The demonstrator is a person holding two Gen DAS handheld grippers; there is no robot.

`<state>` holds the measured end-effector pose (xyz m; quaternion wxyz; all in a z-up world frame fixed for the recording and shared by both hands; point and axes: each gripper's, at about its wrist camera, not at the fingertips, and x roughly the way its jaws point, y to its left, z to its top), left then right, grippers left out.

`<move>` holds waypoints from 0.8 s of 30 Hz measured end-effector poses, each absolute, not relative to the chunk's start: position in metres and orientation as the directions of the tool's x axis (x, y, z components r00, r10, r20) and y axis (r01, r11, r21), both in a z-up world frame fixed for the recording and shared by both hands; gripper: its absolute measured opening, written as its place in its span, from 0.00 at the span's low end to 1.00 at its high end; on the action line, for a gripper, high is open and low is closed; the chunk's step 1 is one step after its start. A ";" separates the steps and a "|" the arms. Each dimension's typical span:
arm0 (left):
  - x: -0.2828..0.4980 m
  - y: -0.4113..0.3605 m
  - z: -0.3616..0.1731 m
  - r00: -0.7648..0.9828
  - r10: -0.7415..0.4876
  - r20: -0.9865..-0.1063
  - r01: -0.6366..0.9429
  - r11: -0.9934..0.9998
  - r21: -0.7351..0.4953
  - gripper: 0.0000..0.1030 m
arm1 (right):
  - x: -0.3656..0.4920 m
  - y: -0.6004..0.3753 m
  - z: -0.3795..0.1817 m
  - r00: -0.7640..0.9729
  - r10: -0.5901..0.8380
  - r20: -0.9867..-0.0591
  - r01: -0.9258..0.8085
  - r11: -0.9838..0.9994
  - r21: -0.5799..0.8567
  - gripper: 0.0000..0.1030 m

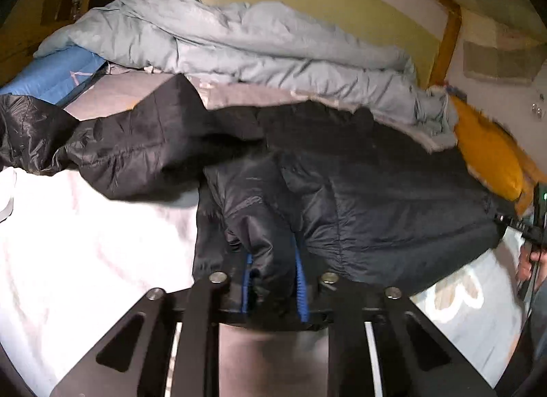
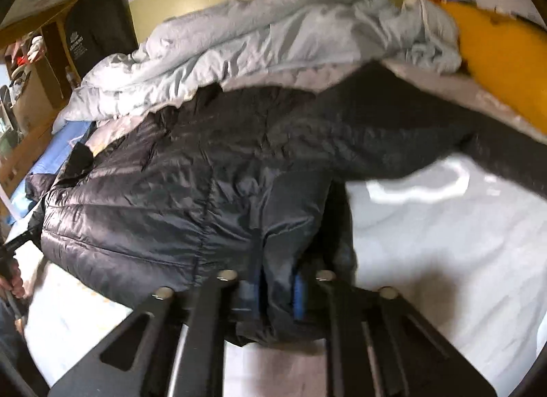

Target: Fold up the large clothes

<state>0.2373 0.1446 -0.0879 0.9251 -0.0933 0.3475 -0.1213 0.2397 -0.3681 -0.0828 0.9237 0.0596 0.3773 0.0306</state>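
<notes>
Black quilted jacket (image 1: 359,185) lies across the bed (image 1: 85,226), its hem bunched at 6 o'clock in both views. My left gripper (image 1: 273,270) is clamped on one hem corner and my right gripper (image 2: 275,289) on the other, I judge so the hem can swing up as one edge. Only the left view shows a sleeve (image 1: 130,147) trailing to 9 o'clock; the right view shows a sleeve stretching to 3 o'clock.

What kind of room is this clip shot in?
Most likely a bedroom: the black puffer jacket lies on a white bedsheet, with a rumpled grey duvet and a yellow pillow behind.
</notes>
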 end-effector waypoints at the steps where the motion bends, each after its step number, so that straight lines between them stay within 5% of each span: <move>1: 0.238 0.147 -0.085 0.737 -0.279 -0.615 0.139 0.954 -0.267 0.17 | 0.238 -0.367 -0.078 0.732 0.079 -0.677 0.006 0.993 0.121 0.09; 4: 0.244 0.147 -0.089 0.702 -0.242 -0.670 0.096 0.964 -0.248 0.19 | 0.235 -0.367 -0.066 0.759 0.054 -0.648 0.020 0.994 0.107 0.09; 6: 0.245 0.148 -0.099 0.687 -0.222 -0.692 0.076 0.969 -0.235 0.29 | 0.243 -0.367 -0.077 0.712 0.052 -0.701 0.013 0.996 0.087 0.14; 7: 0.245 0.151 -0.102 0.685 -0.213 -0.697 0.063 0.970 -0.234 0.47 | 0.247 -0.368 -0.088 0.683 0.042 -0.729 0.023 0.997 0.078 0.25; 10: 0.238 0.164 -0.102 0.707 -0.218 -0.673 0.021 0.958 -0.288 0.83 | 0.245 -0.374 -0.099 0.670 0.014 -0.742 0.070 0.994 0.082 0.59; 13: 0.241 0.178 -0.105 0.683 -0.403 -0.609 0.068 0.865 -0.496 0.85 | 0.236 -0.388 -0.090 0.708 0.061 -0.704 0.073 0.985 0.159 0.78; 16: 0.253 0.187 -0.126 0.632 -0.480 -0.608 0.007 0.788 -0.615 0.85 | 0.237 -0.400 -0.095 0.693 0.146 -0.706 0.076 0.959 0.273 0.82; 20: 0.251 0.174 -0.123 0.643 -0.444 -0.624 0.060 0.842 -0.537 0.82 | 0.246 -0.400 -0.116 0.648 0.208 -0.733 0.073 0.940 0.332 0.83; 21: 0.249 0.169 -0.122 0.647 -0.426 -0.632 0.065 0.857 -0.511 0.63 | 0.247 -0.396 -0.116 0.644 0.217 -0.734 0.050 0.945 0.323 0.73; 22: 0.249 0.168 -0.123 0.646 -0.424 -0.634 0.060 0.857 -0.512 0.34 | 0.247 -0.394 -0.116 0.642 0.249 -0.725 0.023 0.939 0.343 0.53; 24: 0.245 0.169 -0.124 0.653 -0.466 -0.597 0.050 0.813 -0.580 0.19 | 0.250 -0.395 -0.123 0.619 0.349 -0.704 -0.007 0.899 0.439 0.22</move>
